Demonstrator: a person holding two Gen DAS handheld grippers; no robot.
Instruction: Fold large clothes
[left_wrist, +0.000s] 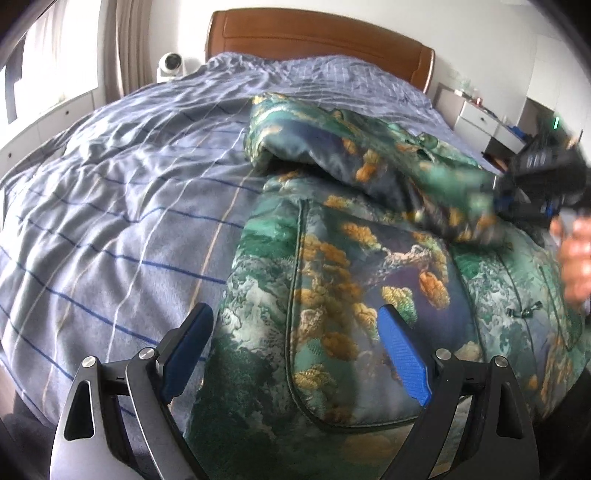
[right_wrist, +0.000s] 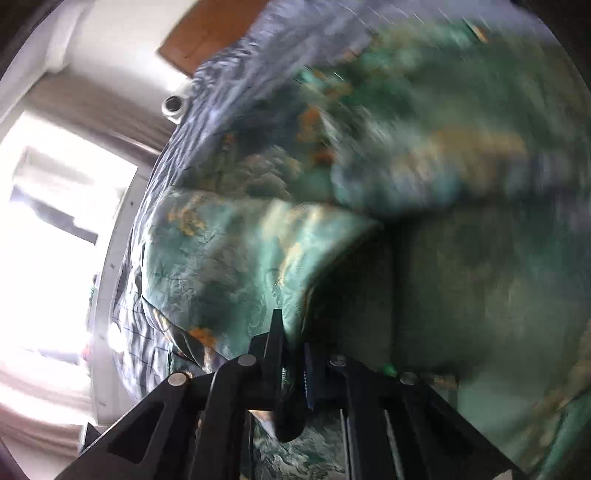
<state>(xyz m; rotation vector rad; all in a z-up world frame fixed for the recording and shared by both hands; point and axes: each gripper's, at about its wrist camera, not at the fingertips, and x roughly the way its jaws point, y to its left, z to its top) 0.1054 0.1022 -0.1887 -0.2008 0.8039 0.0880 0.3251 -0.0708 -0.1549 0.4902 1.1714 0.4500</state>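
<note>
A large green garment with an orange and blue landscape print (left_wrist: 354, 266) lies on the bed, and one part of it is lifted and folded over at the far side. My left gripper (left_wrist: 295, 332) is open just above its near part, with blue pads on either side of the cloth. My right gripper (right_wrist: 293, 343) is shut on a fold of the garment (right_wrist: 236, 258) and holds it raised; the right wrist view is tilted and blurred. The right gripper also shows in the left wrist view (left_wrist: 532, 184) at the far right, blurred, with the cloth hanging from it.
The bed has a wrinkled blue striped sheet (left_wrist: 110, 206) and a brown headboard (left_wrist: 317, 37). A small white camera (left_wrist: 170, 64) stands by the headboard. A white nightstand (left_wrist: 480, 118) is at the far right. A window with curtains is at the left.
</note>
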